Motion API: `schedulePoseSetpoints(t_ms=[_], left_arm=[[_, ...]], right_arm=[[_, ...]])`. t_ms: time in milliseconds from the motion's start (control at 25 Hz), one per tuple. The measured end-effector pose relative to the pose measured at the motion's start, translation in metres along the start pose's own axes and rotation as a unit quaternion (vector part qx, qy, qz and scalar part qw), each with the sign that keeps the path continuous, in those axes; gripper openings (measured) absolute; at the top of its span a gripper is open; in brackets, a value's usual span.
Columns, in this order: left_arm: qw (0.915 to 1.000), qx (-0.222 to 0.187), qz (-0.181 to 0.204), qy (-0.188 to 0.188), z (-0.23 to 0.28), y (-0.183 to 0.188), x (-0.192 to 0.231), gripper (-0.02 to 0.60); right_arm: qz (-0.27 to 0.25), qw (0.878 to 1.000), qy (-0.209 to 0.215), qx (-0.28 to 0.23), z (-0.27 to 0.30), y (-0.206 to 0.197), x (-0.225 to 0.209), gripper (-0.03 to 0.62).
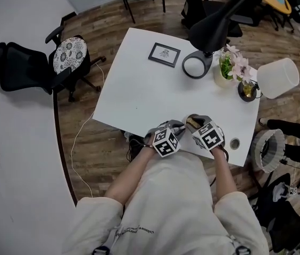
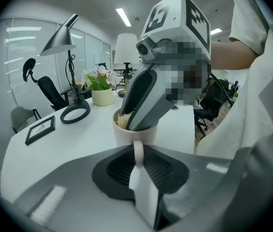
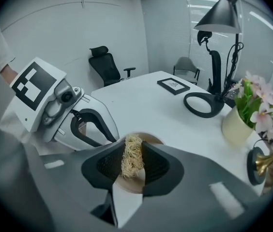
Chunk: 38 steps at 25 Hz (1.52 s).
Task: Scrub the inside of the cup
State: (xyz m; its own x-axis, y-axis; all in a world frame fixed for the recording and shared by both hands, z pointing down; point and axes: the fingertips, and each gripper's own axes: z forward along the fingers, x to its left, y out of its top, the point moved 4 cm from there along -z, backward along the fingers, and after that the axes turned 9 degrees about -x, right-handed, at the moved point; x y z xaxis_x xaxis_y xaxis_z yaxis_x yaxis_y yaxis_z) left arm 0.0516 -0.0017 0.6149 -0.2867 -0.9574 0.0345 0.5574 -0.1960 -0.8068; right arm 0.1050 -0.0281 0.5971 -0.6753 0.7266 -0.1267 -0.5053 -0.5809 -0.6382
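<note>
A pale cup (image 2: 134, 129) stands near the front edge of the white table (image 1: 139, 94). My left gripper (image 2: 139, 166) is shut on the cup's handle (image 2: 138, 151), which sticks up between its black pads. My right gripper (image 3: 133, 167) is shut on a tan fibre scrubber (image 3: 132, 149) and points steeply down into the cup's mouth (image 3: 152, 140). In the left gripper view the right gripper's fingers (image 2: 141, 105) dip inside the cup, with a bit of scrubber (image 2: 123, 121) showing at the rim. In the head view both grippers (image 1: 177, 127) (image 1: 195, 123) meet at the cup.
Farther back on the table are a black-framed picture (image 1: 164, 54), a black desk lamp with a ring base (image 1: 197, 66), a potted pink flower (image 1: 227, 67) and a small white-shaded lamp (image 1: 277, 77). A black office chair (image 1: 59, 57) stands left of the table. My torso is against the front edge.
</note>
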Motion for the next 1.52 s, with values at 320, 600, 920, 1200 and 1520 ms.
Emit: schedulePoseSetpoints(t_ms=[320, 600, 920, 1200, 1520], left_arm=[[1.0000, 0.001, -0.006, 0.005, 0.002, 0.001, -0.001, 0.054], [0.9994, -0.017, -0.029, 0.004, 0.002, 0.006, 0.000, 0.054], [0.9990, -0.029, -0.032, -0.009, -0.005, 0.007, -0.003, 0.055], [0.9986, -0.038, -0.033, -0.019, -0.008, 0.008, -0.007, 0.055], [0.9983, -0.040, -0.029, -0.031, -0.008, 0.006, -0.012, 0.055]], right_arm=[[0.014, 0.999, -0.028, -0.002, 0.001, -0.001, -0.002, 0.124], [-0.033, 0.998, -0.046, 0.007, -0.002, 0.009, -0.006, 0.126], [-0.077, 0.996, -0.036, 0.035, -0.002, 0.013, -0.009, 0.126], [-0.121, 0.989, -0.033, 0.081, -0.009, 0.006, -0.012, 0.126], [-0.153, 0.981, 0.004, 0.122, -0.019, 0.006, -0.007, 0.125]])
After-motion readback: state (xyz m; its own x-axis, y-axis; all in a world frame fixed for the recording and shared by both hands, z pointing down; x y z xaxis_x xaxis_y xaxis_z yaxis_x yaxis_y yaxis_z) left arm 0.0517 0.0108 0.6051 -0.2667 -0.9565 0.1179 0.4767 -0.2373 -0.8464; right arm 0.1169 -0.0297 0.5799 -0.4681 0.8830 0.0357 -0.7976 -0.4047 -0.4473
